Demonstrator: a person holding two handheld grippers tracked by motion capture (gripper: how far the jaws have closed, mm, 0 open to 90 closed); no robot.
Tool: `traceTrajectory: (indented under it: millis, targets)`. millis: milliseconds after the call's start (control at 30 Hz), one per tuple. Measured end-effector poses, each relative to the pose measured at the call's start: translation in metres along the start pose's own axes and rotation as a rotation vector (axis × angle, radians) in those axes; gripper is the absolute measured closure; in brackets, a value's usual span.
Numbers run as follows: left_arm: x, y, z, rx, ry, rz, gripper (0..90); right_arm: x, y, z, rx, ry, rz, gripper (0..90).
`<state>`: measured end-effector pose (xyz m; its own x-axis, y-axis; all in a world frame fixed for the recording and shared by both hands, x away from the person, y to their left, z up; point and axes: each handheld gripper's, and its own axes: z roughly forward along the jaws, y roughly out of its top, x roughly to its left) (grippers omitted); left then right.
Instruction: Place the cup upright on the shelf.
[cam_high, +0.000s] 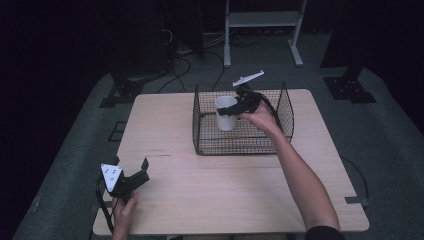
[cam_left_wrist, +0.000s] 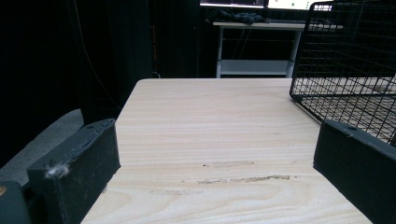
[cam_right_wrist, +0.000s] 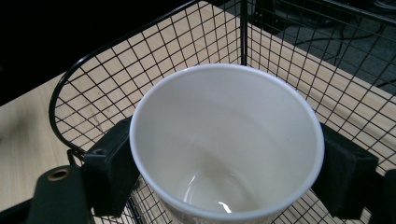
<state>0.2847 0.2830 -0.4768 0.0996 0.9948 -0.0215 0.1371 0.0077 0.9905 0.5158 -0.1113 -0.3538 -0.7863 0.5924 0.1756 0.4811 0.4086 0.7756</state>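
A pale wooden counter carries a black wire basket at its far side. Inside the basket, the right gripper has its jaws clamped on the outside of a plain white cup, upright, open-topped, glossy and empty. Nearer the person, the left gripper rests low over bare wood, its jaws wide apart with nothing between them.

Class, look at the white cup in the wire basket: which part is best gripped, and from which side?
Grip the white cup across its round wall below the rim, from the right over the wire basket rim, as the right gripper does: it's upright and handleless.
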Motion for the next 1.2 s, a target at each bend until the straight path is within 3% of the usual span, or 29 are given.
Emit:
traceTrajectory:
  millis: [367,800,967,1200]
  targets:
    - [0.000,0.000,0.000,0.000,0.000,0.001,0.0,-0.010,0.004,0.012,0.013,-0.011,0.008,18.7]
    - [0.000,0.000,0.000,0.002,0.001,-0.002,0.0,-0.018,-0.006,0.029,0.087,-0.030,0.022,18.6]
    - [0.000,0.000,0.000,0.001,0.001,-0.002,0.0,-0.018,-0.007,0.034,0.101,-0.019,0.019,18.7]
    - [0.000,0.000,0.000,0.001,0.000,-0.001,0.0,-0.017,-0.011,0.037,0.119,-0.043,0.002,17.7]
